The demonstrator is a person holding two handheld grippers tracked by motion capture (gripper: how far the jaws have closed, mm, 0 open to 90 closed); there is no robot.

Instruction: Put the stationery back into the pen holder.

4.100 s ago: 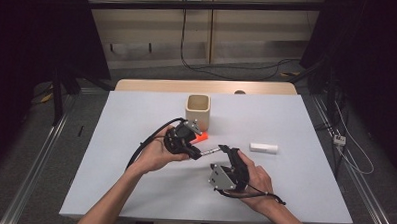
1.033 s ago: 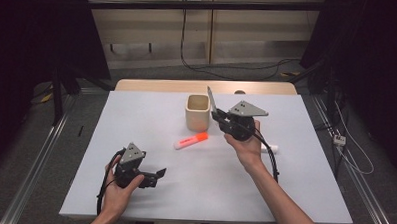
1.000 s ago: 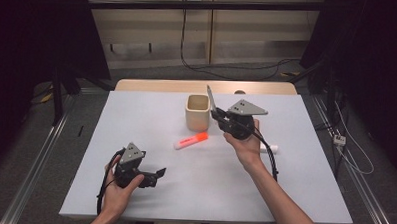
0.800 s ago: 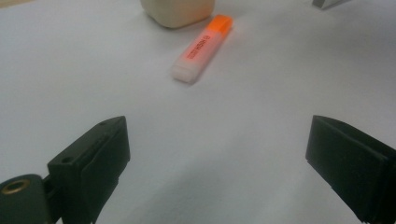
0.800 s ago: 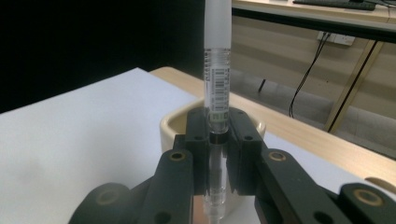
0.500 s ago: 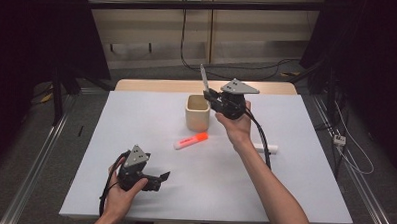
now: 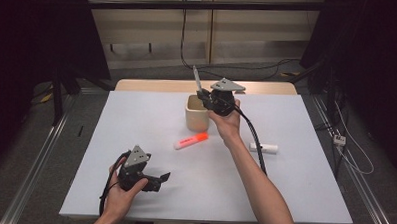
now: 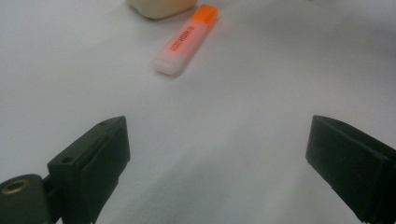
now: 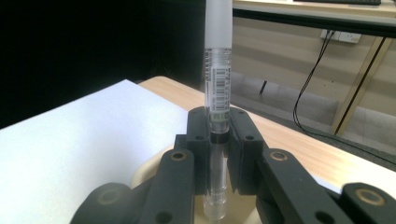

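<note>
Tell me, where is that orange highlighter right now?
In the high view the orange highlighter lies flat near the table's middle, just in front of the beige cup, ahead of the open left gripper.

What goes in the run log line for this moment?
right gripper: shut on pen, above cup | left gripper: open | highlighter: on table

High view looks down over the table (image 7: 295,145) (both gripper views sit close).

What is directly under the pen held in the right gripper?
The beige cup sits below the pen, which the right gripper clamps upright over its opening. The cup's inside is hidden by the jaws.
</note>
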